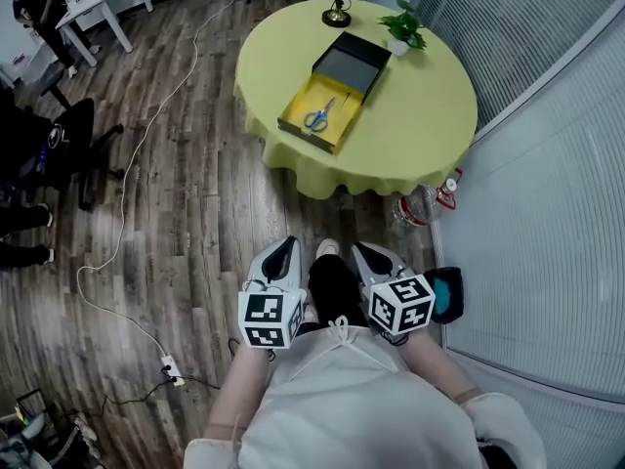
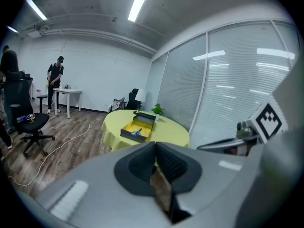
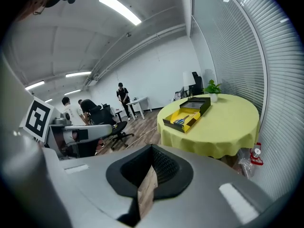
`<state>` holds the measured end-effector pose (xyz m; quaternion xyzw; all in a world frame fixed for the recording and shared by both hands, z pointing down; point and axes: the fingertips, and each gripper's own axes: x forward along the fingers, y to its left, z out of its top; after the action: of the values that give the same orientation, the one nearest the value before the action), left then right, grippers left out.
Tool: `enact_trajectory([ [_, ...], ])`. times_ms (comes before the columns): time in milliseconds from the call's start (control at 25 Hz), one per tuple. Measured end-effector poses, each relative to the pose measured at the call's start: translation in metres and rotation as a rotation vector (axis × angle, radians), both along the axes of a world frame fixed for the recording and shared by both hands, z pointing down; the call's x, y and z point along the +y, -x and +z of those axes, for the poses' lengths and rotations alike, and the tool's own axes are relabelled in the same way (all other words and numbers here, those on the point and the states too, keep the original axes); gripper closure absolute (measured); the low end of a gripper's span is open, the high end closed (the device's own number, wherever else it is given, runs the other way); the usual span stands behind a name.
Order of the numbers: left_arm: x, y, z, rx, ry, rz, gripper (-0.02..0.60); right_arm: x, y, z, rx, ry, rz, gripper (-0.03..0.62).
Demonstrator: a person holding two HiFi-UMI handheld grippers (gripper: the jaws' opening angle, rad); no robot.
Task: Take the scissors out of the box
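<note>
Left tongs, right tongs clenched, empty; scissors in box, well apart.

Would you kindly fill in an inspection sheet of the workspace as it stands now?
Surface: round table under a yellow cloth, well ahead of the person.
Job's things: open box; scissors lying in its yellow tray.
Clutter: lamp and potted plant on the table; bottles on the floor beside it.
Grippers: left gripper and right gripper both shut, empty, far from the table.
Cables: white cable across the wooden floor to a power strip.
Surroundings: office chair, white desk, blinds at right.
</note>
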<state>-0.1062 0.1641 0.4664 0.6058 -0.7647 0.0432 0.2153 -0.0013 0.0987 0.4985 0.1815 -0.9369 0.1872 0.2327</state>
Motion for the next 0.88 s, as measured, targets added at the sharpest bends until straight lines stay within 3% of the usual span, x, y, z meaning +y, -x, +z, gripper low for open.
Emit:
enact_trajectory([
  [280,-0.065,0.046,0.001,-0.027,0.012,0.008,0.577,-0.068,0.054,0.002,-0.03,0.006,-0.009,0.595],
  [520,-0.15,0.096,0.0,-0.034,0.016,0.013,0.577,-0.155,0.105,0.002,-0.049,0.014,-0.006,0.595],
  [880,-0.276,0.141,0.032,-0.027,0.154,0.108,0.577,-0.276,0.152,0.017,-0.039,0.042,0.016,0.595],
])
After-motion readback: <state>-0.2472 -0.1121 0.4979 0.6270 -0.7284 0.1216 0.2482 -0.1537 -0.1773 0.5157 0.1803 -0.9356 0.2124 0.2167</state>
